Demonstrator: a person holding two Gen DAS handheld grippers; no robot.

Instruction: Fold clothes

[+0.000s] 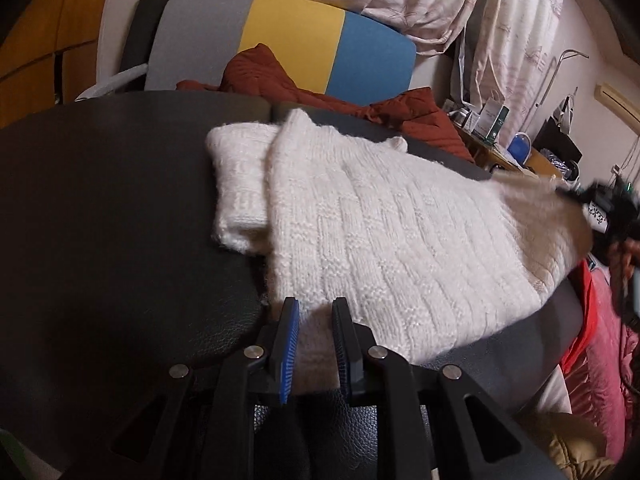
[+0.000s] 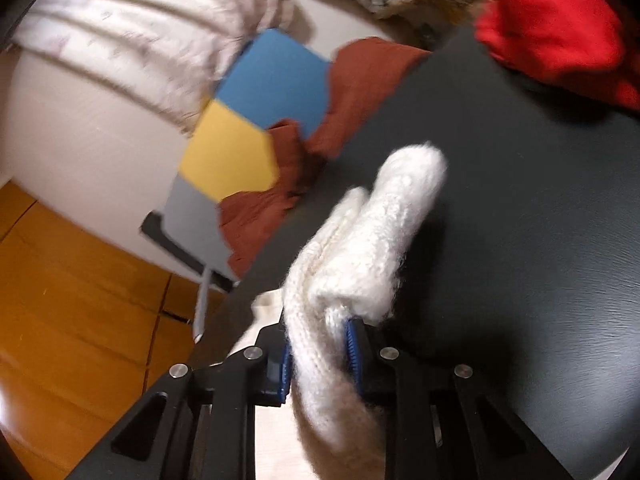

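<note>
A white cable-knit sweater lies across the black leather table, one sleeve folded out to its left. My left gripper is shut on the sweater's near edge, with knit pinched between the blue pads. In the left wrist view the sweater's right end rises off the table toward my blurred right gripper. In the right wrist view my right gripper is shut on a thick bunch of the white sweater, which hangs folded over above the table.
A chair with a grey, yellow and blue back stands behind the table, a rust-brown garment draped on it. A red garment lies at the table's far corner. Pink bedding sits to the right, with wooden floor beyond the table.
</note>
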